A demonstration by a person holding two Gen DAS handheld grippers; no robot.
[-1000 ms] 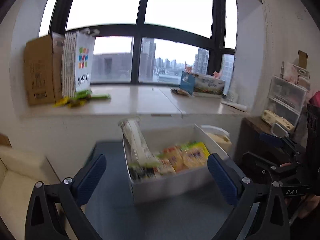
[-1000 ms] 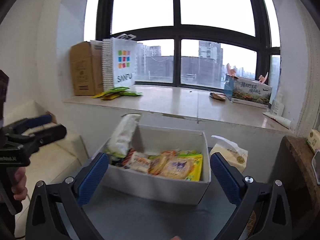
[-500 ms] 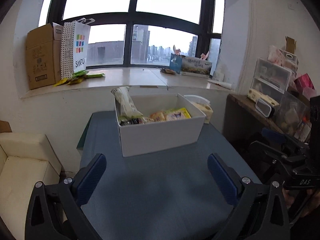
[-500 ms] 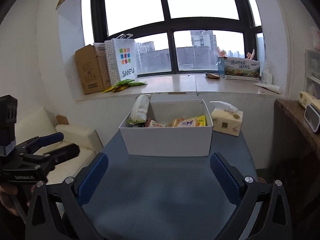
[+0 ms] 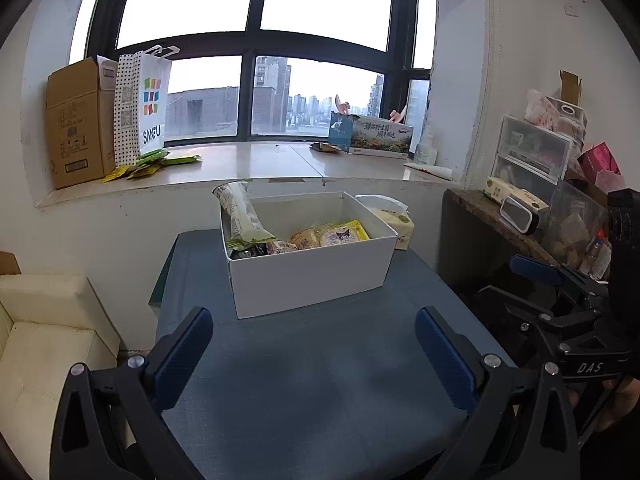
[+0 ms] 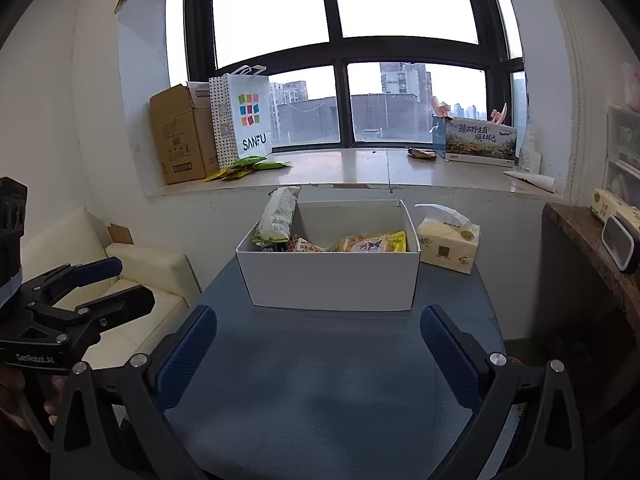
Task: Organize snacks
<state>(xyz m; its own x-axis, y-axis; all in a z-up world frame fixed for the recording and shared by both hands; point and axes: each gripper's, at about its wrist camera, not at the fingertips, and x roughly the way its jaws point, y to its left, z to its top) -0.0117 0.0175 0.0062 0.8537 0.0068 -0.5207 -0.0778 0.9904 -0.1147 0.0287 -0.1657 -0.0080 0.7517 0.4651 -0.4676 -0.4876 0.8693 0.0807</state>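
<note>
A white box (image 5: 312, 276) (image 6: 332, 280) stands at the far side of a blue table (image 5: 304, 380) (image 6: 328, 376). It holds several snack packets (image 5: 332, 236) (image 6: 368, 243), and a long green-white bag (image 5: 240, 216) (image 6: 278, 216) leans upright at its left end. My left gripper (image 5: 314, 354) is open and empty, well back from the box. My right gripper (image 6: 320, 350) is open and empty too, also back from the box. Each gripper shows at the edge of the other's view: the right one (image 5: 560, 300), the left one (image 6: 80, 296).
A tissue pack (image 6: 448, 242) (image 5: 394, 218) sits right of the box. The window sill (image 6: 352, 168) holds a cardboard box (image 6: 180, 136), a SANFU bag (image 6: 246, 116), green packets (image 6: 248, 166) and a printed box (image 6: 478, 140). A cream sofa (image 5: 44, 328) is left, cluttered shelves (image 5: 532, 188) right.
Both grippers have pulled back and up from the box, which now looks smaller and farther away. Both stay open and empty.
</note>
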